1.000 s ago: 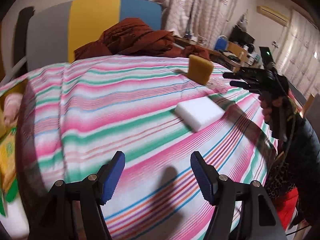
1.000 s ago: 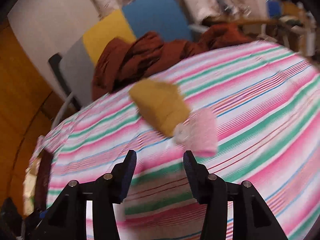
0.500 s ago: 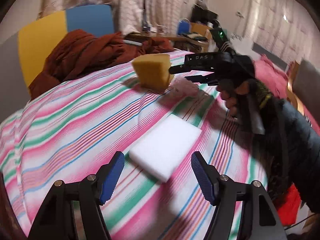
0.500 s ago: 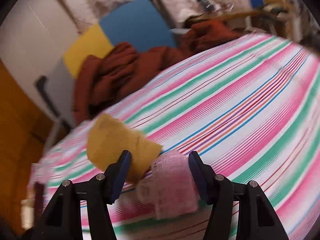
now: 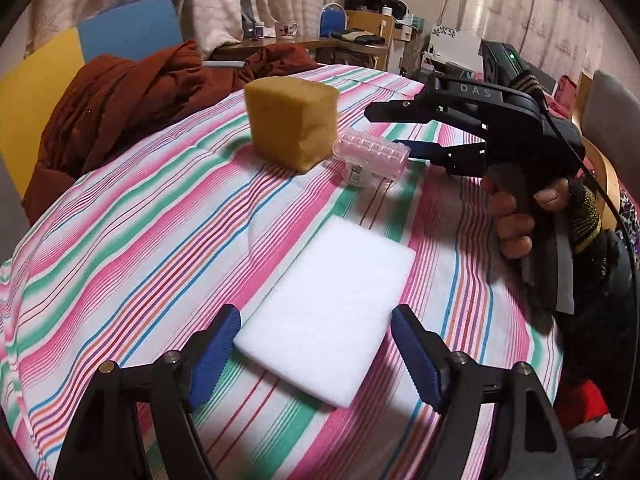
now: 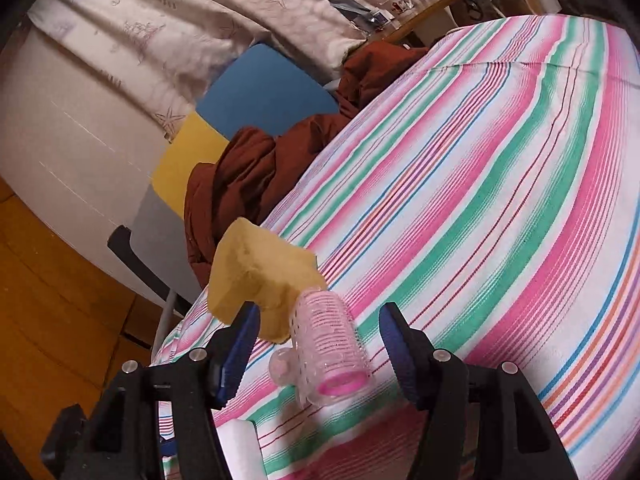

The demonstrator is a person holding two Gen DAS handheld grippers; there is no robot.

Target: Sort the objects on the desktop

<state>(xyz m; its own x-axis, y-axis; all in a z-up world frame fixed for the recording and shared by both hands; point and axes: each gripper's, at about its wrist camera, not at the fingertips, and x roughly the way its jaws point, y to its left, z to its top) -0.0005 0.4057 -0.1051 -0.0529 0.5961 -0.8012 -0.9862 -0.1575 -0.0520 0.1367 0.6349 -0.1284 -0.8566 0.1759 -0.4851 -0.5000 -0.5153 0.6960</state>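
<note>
The white foam pad (image 5: pixel 328 316) is nearly cut off at the right wrist view's bottom edge. The left gripper (image 5: pixel 316 344) gapes wide around it, low centre. The right gripper (image 6: pixel 320 340), levelled sideways, is spread around the pink roller (image 6: pixel 328 352) beside the yellow sponge (image 6: pixel 256 276).

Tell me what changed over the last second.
Both open grippers closed in: the left gripper now straddles the flat white foam block, the right gripper straddles the pink plastic hair roller. Neither is gripped yet. The yellow sponge block, roller and foam stayed put on the striped cloth.
</note>
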